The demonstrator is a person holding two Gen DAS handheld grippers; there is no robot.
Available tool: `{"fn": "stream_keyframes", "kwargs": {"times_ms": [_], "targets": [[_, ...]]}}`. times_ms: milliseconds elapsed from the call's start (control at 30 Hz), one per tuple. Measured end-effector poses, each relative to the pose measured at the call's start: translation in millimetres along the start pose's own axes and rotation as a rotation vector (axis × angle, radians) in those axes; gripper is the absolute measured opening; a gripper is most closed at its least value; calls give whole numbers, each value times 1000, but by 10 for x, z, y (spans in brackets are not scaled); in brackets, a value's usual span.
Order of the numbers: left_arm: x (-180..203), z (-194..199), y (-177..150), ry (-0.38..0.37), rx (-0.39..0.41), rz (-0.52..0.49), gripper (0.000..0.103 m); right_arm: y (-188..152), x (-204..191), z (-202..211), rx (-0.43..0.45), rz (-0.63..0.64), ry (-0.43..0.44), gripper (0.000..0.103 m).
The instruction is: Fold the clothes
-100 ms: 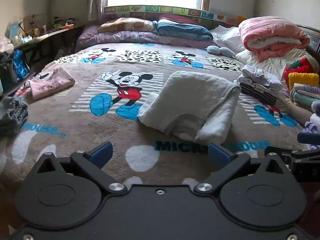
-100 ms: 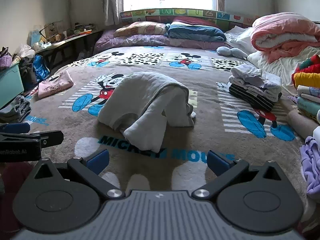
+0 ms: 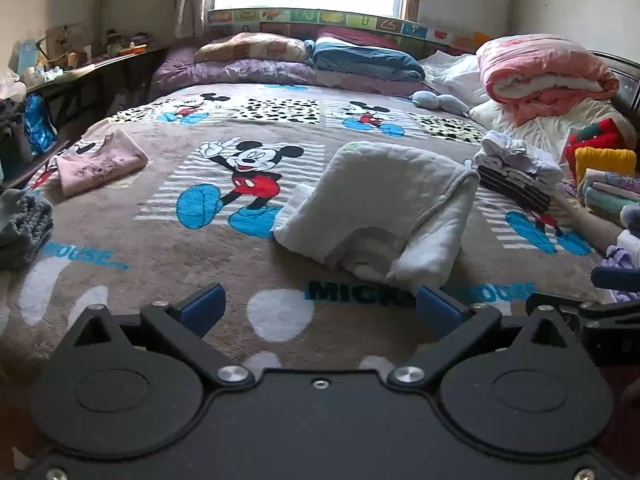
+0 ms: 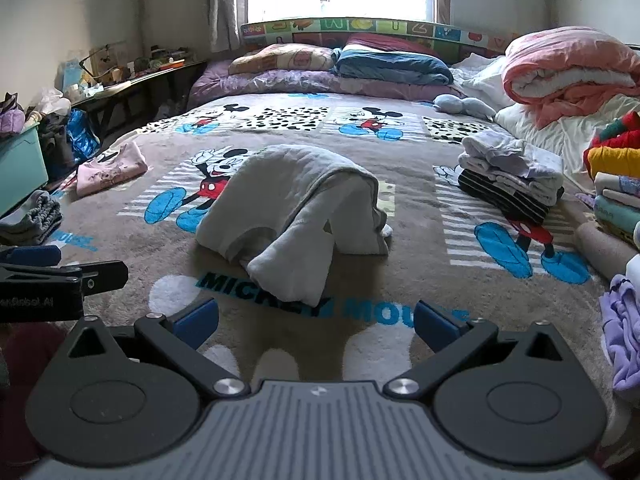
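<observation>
I am holding both grippers low at the foot of the bed, over the Mickey Mouse blanket, and neither is gripping anything. The left gripper is sitting with its blue pads spread wide apart and empty; the right gripper is spread the same way, with only blanket showing between its pads. The garment I am working on, a white sweatshirt, is lying in the middle of the bed ahead of both grippers, humped up in a loose arch with one sleeve drooping toward me. In the left view the sweatshirt is sitting just beyond the right-hand pad, so I judge that I am hanging back to choose a grab point.

A stack of folded clothes is resting to the right, well apart from the sweatshirt, which I take to be where finished pieces are going. A folded pink top is lying at the left edge. I am judging this fold unfinished, since the sweatshirt is not lying flat.
</observation>
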State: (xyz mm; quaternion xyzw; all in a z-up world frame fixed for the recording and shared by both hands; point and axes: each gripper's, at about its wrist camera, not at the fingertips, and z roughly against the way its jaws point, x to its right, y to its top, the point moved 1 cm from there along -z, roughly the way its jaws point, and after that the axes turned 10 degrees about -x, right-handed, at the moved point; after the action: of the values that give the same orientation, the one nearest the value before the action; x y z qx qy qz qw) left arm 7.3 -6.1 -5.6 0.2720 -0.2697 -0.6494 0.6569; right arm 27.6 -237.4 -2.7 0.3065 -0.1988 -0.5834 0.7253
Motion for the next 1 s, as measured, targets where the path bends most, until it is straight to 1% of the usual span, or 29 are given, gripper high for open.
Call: {"fn": "stream_keyframes", "kwargs": {"times_ms": [33, 133, 200, 300, 1000], "targets": [[34, -9, 10, 9, -12, -9, 103, -7, -20, -3, 5, 5, -4, 103], [-16, -12, 25, -30, -25, 30, 103, -31, -65, -10, 11, 12, -4, 103], [-43, -40, 34, -37, -31, 37, 103, -27, -48, -9, 11, 13, 1, 103], [-58, -71, 15, -41, -39, 41, 103, 28, 17, -13, 9, 13, 6, 103], [-97, -169, 37, -61, -49, 45, 103, 27, -20, -144, -18, 31, -8, 103]]}}
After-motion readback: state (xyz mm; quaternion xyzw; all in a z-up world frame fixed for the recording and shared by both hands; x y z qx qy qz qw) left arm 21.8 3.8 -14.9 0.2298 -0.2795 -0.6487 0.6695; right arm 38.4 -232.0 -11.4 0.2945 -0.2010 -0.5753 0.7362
